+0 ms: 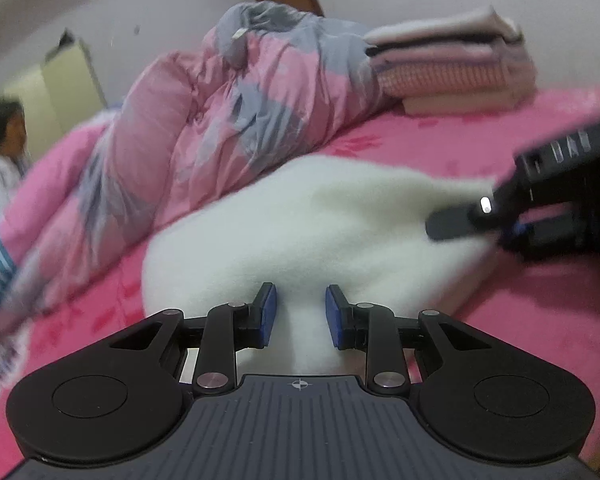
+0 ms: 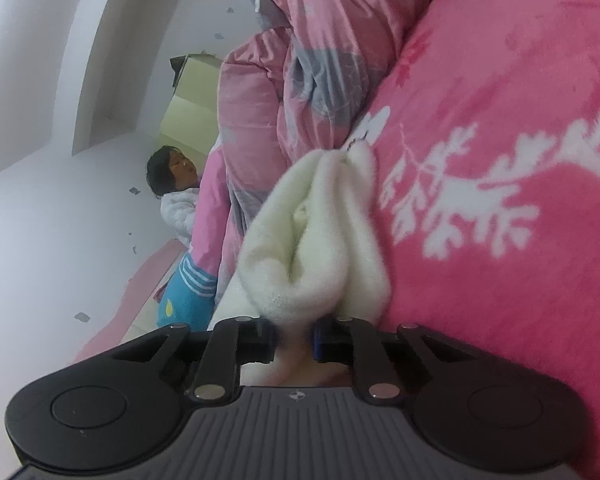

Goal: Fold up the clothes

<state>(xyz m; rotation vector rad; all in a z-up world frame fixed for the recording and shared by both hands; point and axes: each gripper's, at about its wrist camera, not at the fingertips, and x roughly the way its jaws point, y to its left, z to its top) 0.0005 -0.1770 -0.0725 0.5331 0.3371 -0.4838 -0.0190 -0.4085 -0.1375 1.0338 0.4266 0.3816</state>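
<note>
Step in hand, as judged: mid-fold of the white fleecy garment (image 1: 300,216), which lies on the bed with the pink flower-print blanket (image 1: 480,148).

Your right tool (image 2: 294,340) is clamped on a bunched edge of the garment; cloth fills the gap between the blue pads and billows out in front. In the left wrist view it sits at the garment's far right edge.

Your left tool (image 1: 301,314) stands apart, pads spread, garment visible between them. No grip on that side; whether the pads touch the cloth, you cannot tell.

Next move, judged: carry the held edge across the garment's body, pin or pinch the near side with the left tool, lay it flat.

Surroundings: rumpled pink-and-grey quilt (image 1: 204,120) just beside the garment, likely to crowd the fold. Stack of folded pink and cream cloths (image 1: 452,64) behind, well apart. A dark-haired person (image 2: 172,176) beyond the bed's far side.
</note>
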